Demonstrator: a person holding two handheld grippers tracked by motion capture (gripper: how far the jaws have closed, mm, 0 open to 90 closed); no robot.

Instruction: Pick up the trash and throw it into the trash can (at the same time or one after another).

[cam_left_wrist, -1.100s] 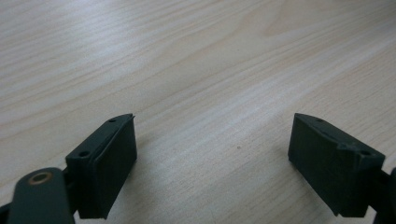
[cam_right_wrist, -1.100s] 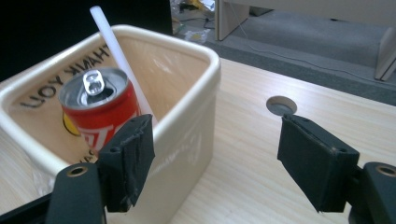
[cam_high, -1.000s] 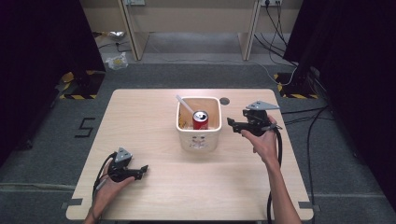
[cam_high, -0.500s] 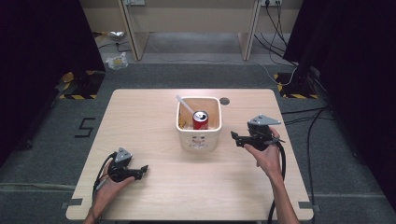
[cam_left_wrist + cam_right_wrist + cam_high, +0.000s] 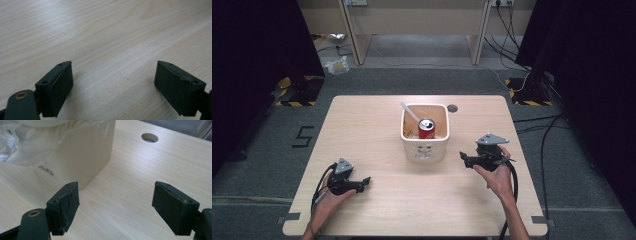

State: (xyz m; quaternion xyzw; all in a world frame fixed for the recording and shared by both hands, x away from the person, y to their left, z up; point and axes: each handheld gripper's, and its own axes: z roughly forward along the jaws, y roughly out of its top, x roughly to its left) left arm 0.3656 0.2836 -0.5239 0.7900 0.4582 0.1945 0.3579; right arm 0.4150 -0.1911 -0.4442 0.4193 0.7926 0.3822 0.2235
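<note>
My left gripper rested low at the near left of the table, held in my left hand, its jaws pointing right. In the left gripper view that gripper stood with its jaws wide apart and only bare wood between them.

My right gripper was in my right hand at the right of the table, jaws pointing left toward the tub and just short of it. In the right gripper view this gripper also had its jaws spread wide, holding nothing; the corner of the tub rose just beyond the left jaw, with crinkled clear plastic over its upper part and a round hole in the tabletop farther off.

The tub stood mid-table, toward the far edge. Inside it sat a red can, upright, and a white straw-like stick leaned toward the far left corner.
</note>
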